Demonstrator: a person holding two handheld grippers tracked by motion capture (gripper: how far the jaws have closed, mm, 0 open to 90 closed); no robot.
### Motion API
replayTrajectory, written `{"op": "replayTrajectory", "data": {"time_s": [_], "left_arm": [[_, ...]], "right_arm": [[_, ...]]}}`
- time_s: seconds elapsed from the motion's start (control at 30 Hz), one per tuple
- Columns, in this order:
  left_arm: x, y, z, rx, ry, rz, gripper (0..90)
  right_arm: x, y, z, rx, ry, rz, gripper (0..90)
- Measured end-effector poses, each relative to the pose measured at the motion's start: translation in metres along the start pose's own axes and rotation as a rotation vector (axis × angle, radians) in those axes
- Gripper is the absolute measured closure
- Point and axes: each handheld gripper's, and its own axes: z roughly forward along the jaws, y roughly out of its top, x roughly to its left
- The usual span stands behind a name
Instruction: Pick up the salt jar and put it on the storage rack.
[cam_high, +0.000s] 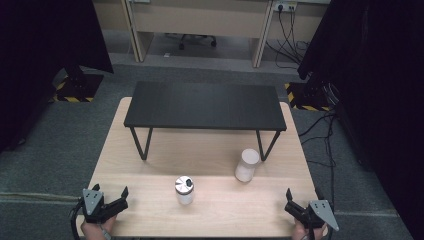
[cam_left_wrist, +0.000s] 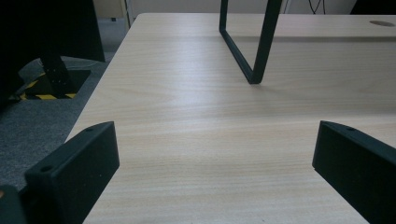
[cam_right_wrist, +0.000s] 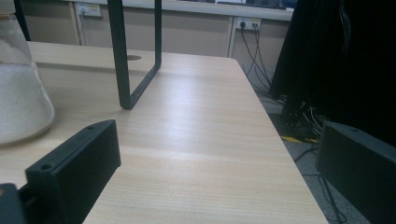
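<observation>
Your left gripper (cam_high: 111, 198) and right gripper (cam_high: 302, 201) gape wide, holding nothing, near the lidded jar (cam_high: 184, 190); beyond it, a jar of white powder (cam_high: 246, 165).

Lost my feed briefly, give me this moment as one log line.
left gripper: open, empty, near edge | right gripper: open, empty, near edge | lidded jar: upright, centre | white jar: upright, untouched
</observation>
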Motion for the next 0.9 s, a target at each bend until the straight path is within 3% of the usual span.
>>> {"op": "replayTrajectory", "data": {"time_s": [0.23,0.33,0.47,0.57,0.9], "left_arm": [[0.000,-0.001,-0.004,0.003,-0.032,0.001,0.1],[0.007,0.002,-0.003,0.012,-0.067,-0.028,0.2],[0.013,0.002,-0.002,0.002,-0.089,-0.029,0.2],[0.012,0.002,-0.001,-0.003,-0.097,-0.005,0.7],[0.005,0.000,-0.002,-0.028,-0.153,-0.007,0.6]], "right_arm": [[0.001,0.002,0.001,0.016,0.003,-0.016,0.2],[0.001,0.003,0.002,0.017,0.003,-0.012,0.2],[0.001,0.003,0.002,0.019,0.003,-0.017,0.2],[0.003,0.002,0.002,0.014,-0.008,-0.017,0.2],[0.003,0.002,0.001,0.013,-0.008,-0.012,0.2]]}}
